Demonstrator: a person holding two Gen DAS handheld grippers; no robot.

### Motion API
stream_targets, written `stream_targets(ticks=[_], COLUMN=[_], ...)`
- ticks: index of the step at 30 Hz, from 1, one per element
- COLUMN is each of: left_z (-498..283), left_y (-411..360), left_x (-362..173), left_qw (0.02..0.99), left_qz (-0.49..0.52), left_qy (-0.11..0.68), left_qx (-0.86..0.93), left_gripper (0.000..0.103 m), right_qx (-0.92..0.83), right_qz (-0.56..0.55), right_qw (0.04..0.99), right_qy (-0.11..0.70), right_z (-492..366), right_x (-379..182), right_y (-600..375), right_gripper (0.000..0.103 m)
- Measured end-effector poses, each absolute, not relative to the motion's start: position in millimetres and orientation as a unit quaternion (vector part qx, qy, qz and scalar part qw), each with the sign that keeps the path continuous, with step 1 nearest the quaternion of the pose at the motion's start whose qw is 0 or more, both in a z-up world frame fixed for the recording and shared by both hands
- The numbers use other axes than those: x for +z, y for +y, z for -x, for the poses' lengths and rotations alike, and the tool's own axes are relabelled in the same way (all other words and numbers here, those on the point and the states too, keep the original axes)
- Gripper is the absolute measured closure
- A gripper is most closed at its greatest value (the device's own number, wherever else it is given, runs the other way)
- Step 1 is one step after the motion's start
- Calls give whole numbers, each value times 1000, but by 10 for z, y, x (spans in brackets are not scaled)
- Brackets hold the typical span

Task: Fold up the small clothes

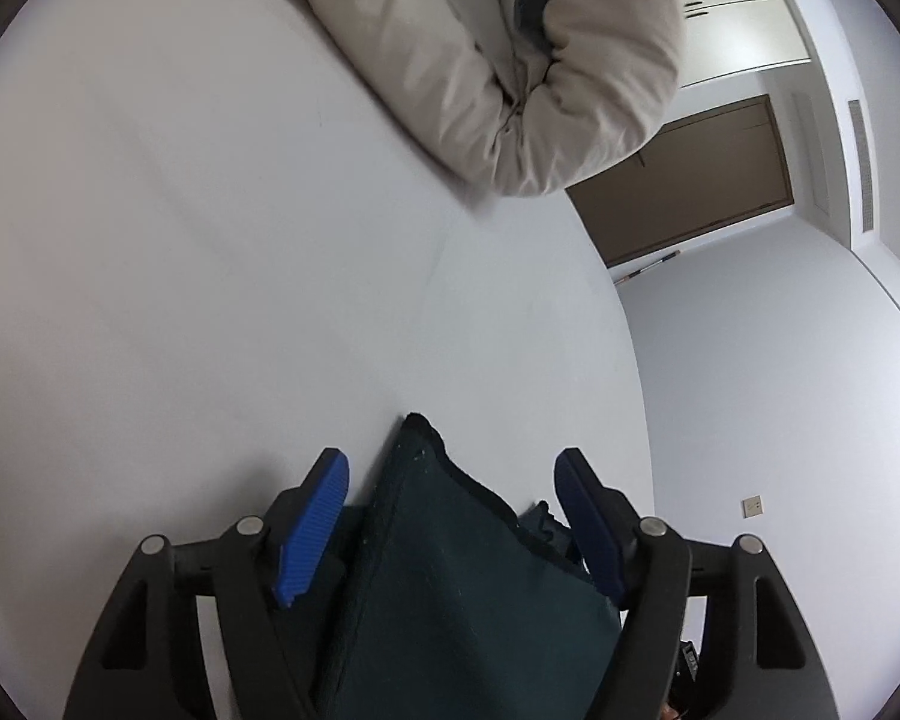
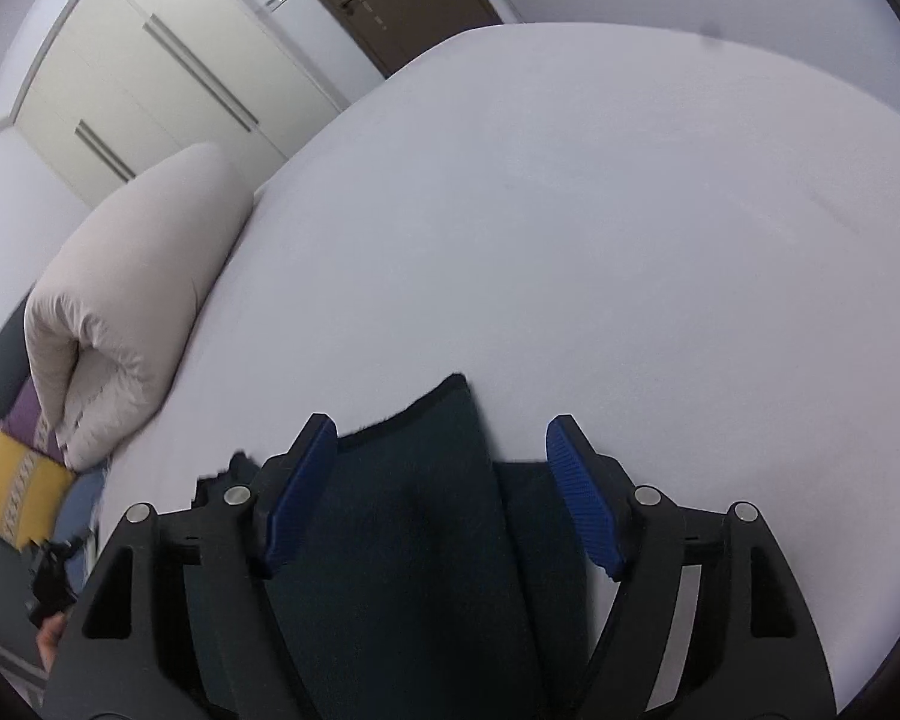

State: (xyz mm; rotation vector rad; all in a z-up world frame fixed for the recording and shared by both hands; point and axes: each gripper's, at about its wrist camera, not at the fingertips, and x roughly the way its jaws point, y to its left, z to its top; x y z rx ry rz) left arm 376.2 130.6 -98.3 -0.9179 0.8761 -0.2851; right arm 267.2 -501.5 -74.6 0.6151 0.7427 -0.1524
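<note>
A dark green garment (image 1: pixel 450 576) lies on the white bed sheet (image 1: pixel 210 240), one corner pointing away from me. My left gripper (image 1: pixel 453 480) is open, its blue pads standing either side of that corner without touching it. In the right wrist view the same dark garment (image 2: pixel 414 516) lies under my right gripper (image 2: pixel 441 450), which is open too, with the cloth's corner between the spread pads (image 2: pixel 576 492). The rest of the garment is hidden beneath the gripper bodies.
A rolled beige duvet (image 1: pixel 510 60) lies at the far side of the bed; it also shows in the right wrist view (image 2: pixel 132 276). A brown door (image 1: pixel 690 180) and white wardrobe (image 2: pixel 150 60) stand beyond. A yellow and purple cloth (image 2: pixel 12 480) lies at the left.
</note>
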Motion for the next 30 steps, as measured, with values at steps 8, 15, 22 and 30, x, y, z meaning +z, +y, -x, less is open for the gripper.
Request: stream_targets(ticks=[8,15,22,30], left_z=[-3066,-2650,-2410,-2326], left_y=[794,613,550,517], left_x=[-740,-1000,-1063,-1110], left_qw=[848,854,869,876], left_qz=[281,220,179,159], left_qy=[420,449,441,437], left_qx=[-158,-140,-134,-126], left_gripper=[30,36,45,51], right_qx=[-32,-64,-96,-82], right_qz=[-181,-155,-170,-158], right_qw=[914,914,901,907], right_qy=[361,370,387,381], right_z=[-2271,-1900,-1525,-1484], right_x=[-608,-731,-938,-817], right_y=[-4227,-4015,-4528,-4612], right_gripper=[31,31,36,48])
